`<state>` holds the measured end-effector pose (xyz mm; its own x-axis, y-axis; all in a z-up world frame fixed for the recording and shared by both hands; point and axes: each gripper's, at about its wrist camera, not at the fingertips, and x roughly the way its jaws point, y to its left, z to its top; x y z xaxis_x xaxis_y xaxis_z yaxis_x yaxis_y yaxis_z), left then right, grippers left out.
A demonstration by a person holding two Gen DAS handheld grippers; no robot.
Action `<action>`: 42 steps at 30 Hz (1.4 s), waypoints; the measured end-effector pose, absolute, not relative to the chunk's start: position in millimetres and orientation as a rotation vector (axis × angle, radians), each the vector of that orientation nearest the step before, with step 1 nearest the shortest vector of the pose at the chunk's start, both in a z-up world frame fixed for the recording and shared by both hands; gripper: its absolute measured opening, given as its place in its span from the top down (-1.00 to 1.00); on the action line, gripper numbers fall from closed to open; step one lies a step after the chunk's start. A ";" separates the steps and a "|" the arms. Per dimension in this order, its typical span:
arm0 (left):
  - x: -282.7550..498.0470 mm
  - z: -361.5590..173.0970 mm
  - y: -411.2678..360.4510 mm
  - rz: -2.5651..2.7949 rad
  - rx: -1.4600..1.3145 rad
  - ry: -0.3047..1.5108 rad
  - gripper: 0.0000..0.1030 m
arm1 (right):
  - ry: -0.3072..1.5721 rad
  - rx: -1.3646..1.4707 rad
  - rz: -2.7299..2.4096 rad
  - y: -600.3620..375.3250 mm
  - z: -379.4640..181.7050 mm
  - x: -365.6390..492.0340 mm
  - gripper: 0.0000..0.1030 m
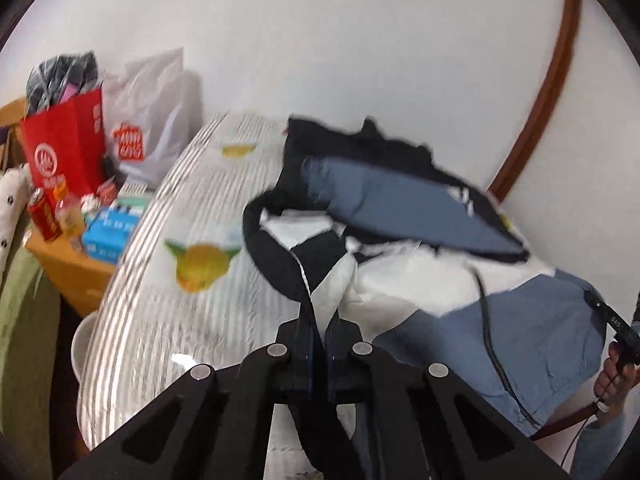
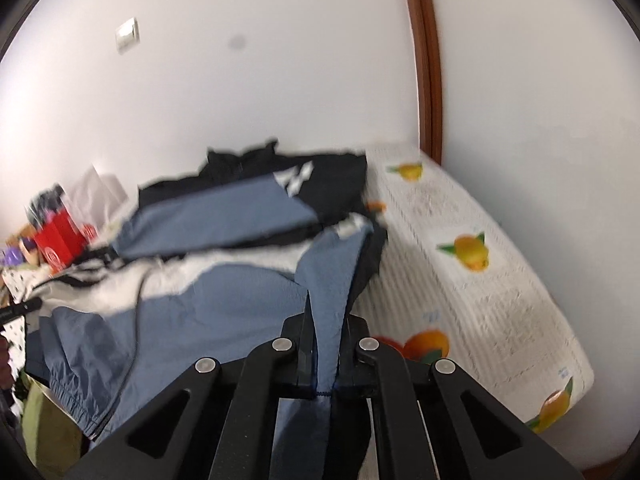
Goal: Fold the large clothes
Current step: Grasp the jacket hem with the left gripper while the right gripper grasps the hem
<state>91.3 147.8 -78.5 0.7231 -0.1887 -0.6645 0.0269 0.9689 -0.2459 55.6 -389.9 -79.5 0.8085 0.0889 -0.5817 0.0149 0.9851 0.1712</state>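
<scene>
A large blue, black and white jacket (image 1: 404,204) lies spread over a fruit-print mattress (image 1: 192,216). My left gripper (image 1: 319,320) is shut on a black-and-white edge of the jacket, which rises in a taut strip from the bed to the jaws. In the right wrist view the jacket (image 2: 224,216) has a white logo on its black shoulder, and my right gripper (image 2: 326,320) is shut on a blue fold of it, lifted off the mattress (image 2: 480,280). The other gripper's tip and a hand (image 1: 616,364) show at the left wrist view's right edge.
A wooden bedside table (image 1: 80,268) left of the bed holds a red bag (image 1: 64,148), a white plastic bag (image 1: 156,120), a red can and boxes. White walls back the bed; a brown door frame (image 2: 424,56) stands at its far corner. Green fabric (image 1: 20,312) hangs at the left.
</scene>
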 end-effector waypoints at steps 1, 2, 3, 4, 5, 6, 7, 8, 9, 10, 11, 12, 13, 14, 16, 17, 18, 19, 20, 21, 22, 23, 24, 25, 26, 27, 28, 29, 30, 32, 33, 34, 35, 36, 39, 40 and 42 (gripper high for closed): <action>92.9 -71.6 146.6 -0.125 -0.224 0.739 0.91 | 0.611 0.180 0.043 -391.2 -72.7 53.8 0.91; 96.9 -63.3 146.4 -0.129 -0.225 0.718 0.91 | 0.593 0.188 0.048 -392.0 -65.6 54.7 0.91; 102.1 -57.8 147.3 -0.129 -0.226 0.705 0.91 | 0.580 0.194 0.053 -392.0 -59.7 55.7 0.91; 105.7 -54.2 148.0 -0.128 -0.229 0.698 0.91 | 0.568 0.201 0.061 -392.6 -53.4 59.9 0.91; 113.1 -48.3 149.3 -0.128 -0.240 0.685 0.91 | 0.562 0.205 0.065 -393.2 -49.3 62.5 0.91; 117.6 -46.1 151.0 -0.127 -0.249 0.677 0.91 | 0.554 0.209 0.068 -392.2 -44.9 66.2 0.91; 123.3 -42.0 151.4 -0.124 -0.259 0.668 0.91 | 0.545 0.211 0.073 -391.9 -40.5 70.8 0.91; 131.3 -38.2 152.2 -0.120 -0.268 0.657 0.91 | 0.535 0.214 0.078 -391.7 -35.5 77.1 0.91; 140.6 -34.7 153.4 -0.112 -0.274 0.647 0.91 | 0.527 0.217 0.081 -392.2 -31.6 83.3 0.91; 146.4 -32.6 153.8 -0.102 -0.278 0.642 0.91 | 0.519 0.222 0.084 -392.6 -27.2 92.3 0.91; 154.6 -30.7 154.8 -0.092 -0.286 0.637 0.91 | 0.516 0.227 0.085 -392.9 -24.9 99.1 0.91; 164.3 -29.4 156.1 -0.085 -0.296 0.632 0.91 | 0.515 0.231 0.087 -393.2 -23.0 107.2 0.91; 169.6 -28.4 156.1 -0.079 -0.300 0.631 0.91 | 0.516 0.235 0.085 -393.0 -21.5 117.0 0.91; 182.2 -28.5 156.6 -0.064 -0.299 0.636 0.91 | 0.518 0.238 0.081 -392.9 -20.1 130.3 0.91; 195.5 -28.6 155.2 -0.050 -0.294 0.641 0.91 | 0.524 0.245 0.083 -392.0 -20.4 148.2 0.91; 205.8 -30.3 154.9 -0.039 -0.290 0.649 0.91 | 0.531 0.248 0.087 -391.1 -21.0 160.4 0.91; 213.2 -31.5 154.2 -0.030 -0.287 0.655 0.91 | 0.537 0.252 0.091 -389.9 -22.1 172.6 0.91; 221.4 -33.3 153.7 -0.023 -0.287 0.660 0.91 | 0.541 0.254 0.094 -389.0 -23.2 180.3 0.91; 231.3 -36.3 154.4 -0.021 -0.293 0.667 0.91 | 0.547 0.256 0.099 -387.5 -25.1 191.7 0.91; 240.9 -40.1 155.5 -0.019 -0.303 0.674 0.91 | 0.552 0.257 0.100 -386.4 -27.4 200.2 0.90; 246.4 -42.8 155.6 -0.015 -0.308 0.680 0.91 | 0.559 0.258 0.100 -385.6 -30.5 210.3 0.90; 255.8 -47.4 156.0 -0.006 -0.312 0.691 0.91 | 0.567 0.258 0.101 -385.1 -34.4 223.0 0.90; 262.9 -51.1 155.2 0.004 -0.309 0.700 0.91 | 0.570 0.257 0.102 -384.8 -37.3 229.5 0.90; 273.2 -57.2 155.1 0.018 -0.303 0.710 0.91 | 0.575 0.256 0.100 -384.4 -41.1 238.4 0.90; 279.5 -60.6 154.3 0.026 -0.297 0.715 0.91 | 0.582 0.257 0.096 -384.6 -45.9 248.4 0.90; 285.3 -65.0 153.7 0.035 -0.292 0.723 0.91 | 0.591 0.260 0.092 -385.1 -51.4 258.7 0.90; 293.6 -71.5 153.3 0.047 -0.286 0.737 0.90 | 0.598 0.264 0.088 -386.1 -55.4 265.6 0.89; 300.4 -77.8 153.0 0.058 -0.281 0.751 0.90 | 0.609 0.266 0.081 -386.6 -61.6 275.6 0.89; 306.1 -83.6 152.6 0.067 -0.279 0.763 0.90 | 0.619 0.264 0.072 -387.3 -67.2 283.1 0.89; 317.5 -98.2 152.1 0.092 -0.269 0.799 0.90 | 0.643 0.267 0.061 -388.2 -80.4 299.7 0.89; 322.8 -105.7 152.1 0.104 -0.262 0.817 0.90 | 0.658 0.270 0.056 -389.4 -88.2 307.6 0.89; 326.2 -110.3 152.3 0.109 -0.259 0.826 0.90 | 0.668 0.272 0.049 -390.2 -93.1 311.6 0.89; 329.6 -115.7 153.0 0.115 -0.259 0.839 0.89 | 0.686 0.274 0.035 -391.3 -100.5 318.2 0.89; 332.3 -120.2 153.7 0.117 -0.261 0.850 0.89 | 0.698 0.273 0.023 -391.7 -106.1 322.9 0.89; 338.0 -129.6 155.6 0.126 -0.267 0.874 0.83 | 0.743 0.263 -0.013 -393.3 -123.1 335.8 0.89; 339.4 -131.0 155.4 0.125 -0.267 0.878 0.83 | 0.760 0.261 -0.021 -394.0 -129.2 339.4 0.89; 341.4 -132.7 153.7 0.125 -0.257 0.884 0.83 | 0.781 0.258 -0.029 -395.4 -135.4 342.5 0.88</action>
